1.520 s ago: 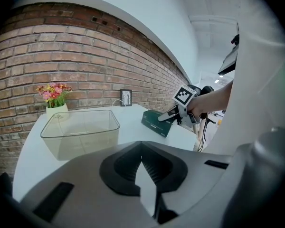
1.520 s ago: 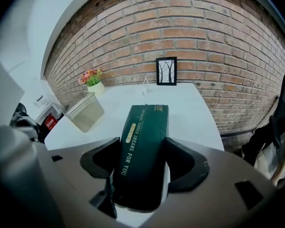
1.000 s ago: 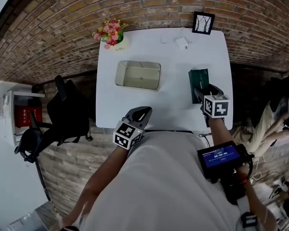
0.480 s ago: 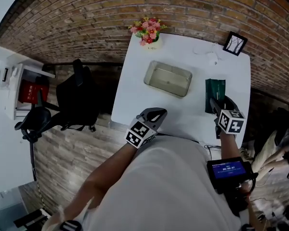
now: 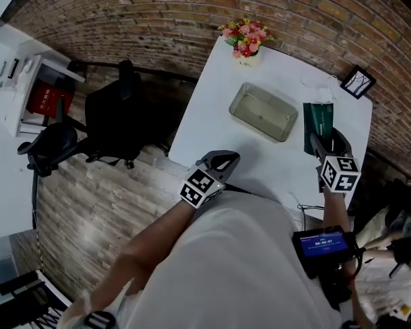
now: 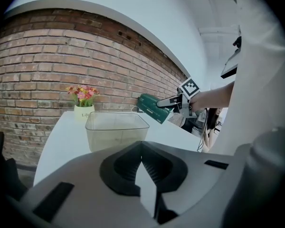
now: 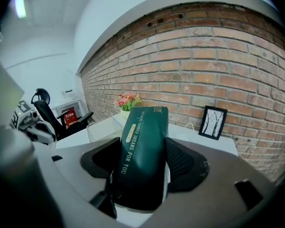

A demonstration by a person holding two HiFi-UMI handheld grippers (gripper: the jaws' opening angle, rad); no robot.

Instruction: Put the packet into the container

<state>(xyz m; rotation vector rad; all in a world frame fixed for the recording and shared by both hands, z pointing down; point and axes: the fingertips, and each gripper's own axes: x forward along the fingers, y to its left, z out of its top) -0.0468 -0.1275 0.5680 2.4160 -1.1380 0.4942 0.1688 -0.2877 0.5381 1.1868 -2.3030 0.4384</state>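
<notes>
A dark green packet (image 5: 318, 124) with gold print is clamped between the pads of my right gripper (image 5: 327, 141), held in the air over the right part of the white table (image 5: 209, 125). In the right gripper view the packet (image 7: 143, 146) fills the jaws of the right gripper (image 7: 141, 161) and points toward the brick wall. The clear rectangular container (image 5: 263, 112) stands empty just left of the packet. My left gripper (image 5: 221, 161) hovers at the table's near edge, jaws together and empty. From the left gripper view, the container (image 6: 116, 129) is straight ahead and the packet (image 6: 153, 108) hangs to its right.
A small pot of flowers (image 5: 245, 36) stands at the table's far left corner and a black picture frame (image 5: 357, 82) at the far right. Some white cord or paper (image 5: 322, 88) lies near the frame. A black office chair (image 5: 116, 122) sits left of the table.
The head view has swung, so the table now sits further right and tilted. My right gripper keeps its hold on the packet, now closer to the container. The left gripper has barely moved.
</notes>
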